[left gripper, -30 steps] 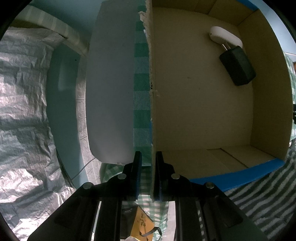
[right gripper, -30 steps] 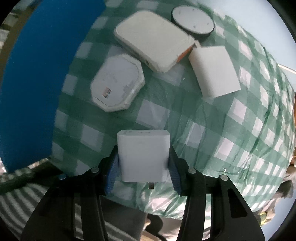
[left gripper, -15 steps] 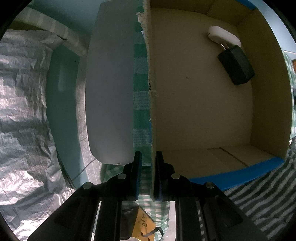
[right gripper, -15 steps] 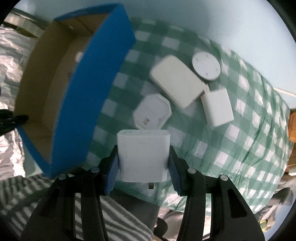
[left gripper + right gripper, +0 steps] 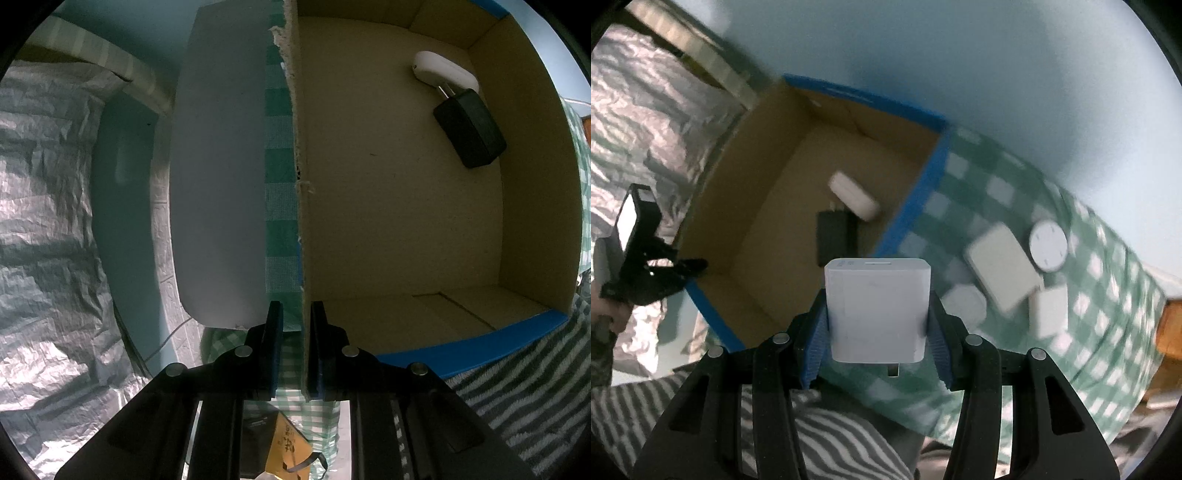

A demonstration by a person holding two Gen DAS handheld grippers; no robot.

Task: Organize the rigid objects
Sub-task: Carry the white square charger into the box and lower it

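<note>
My right gripper [image 5: 877, 325] is shut on a white plug adapter [image 5: 878, 310] and holds it in the air above the near edge of the table. An open cardboard box [image 5: 908, 210] with blue outer walls stands to the left. Inside it lie a white charger [image 5: 854, 196] and a black adapter [image 5: 832, 236], which also show in the left wrist view: charger [image 5: 443, 72], adapter [image 5: 469, 129]. My left gripper [image 5: 297, 332] is shut on the box's left wall [image 5: 301, 184]; it shows at the left of the right wrist view [image 5: 650, 269].
On the green checked tablecloth [image 5: 1089, 321] right of the box lie a white rectangular device [image 5: 1001, 266], a round white disc [image 5: 1048, 245], a white block [image 5: 1049, 310] and an octagonal white device [image 5: 966, 302]. Silver foil [image 5: 44, 221] lies left of the box. A striped cloth [image 5: 831, 443] lies below.
My right gripper has risen and swung left with the white adapter; the open box now shows from above. My left gripper has stayed on the box wall.
</note>
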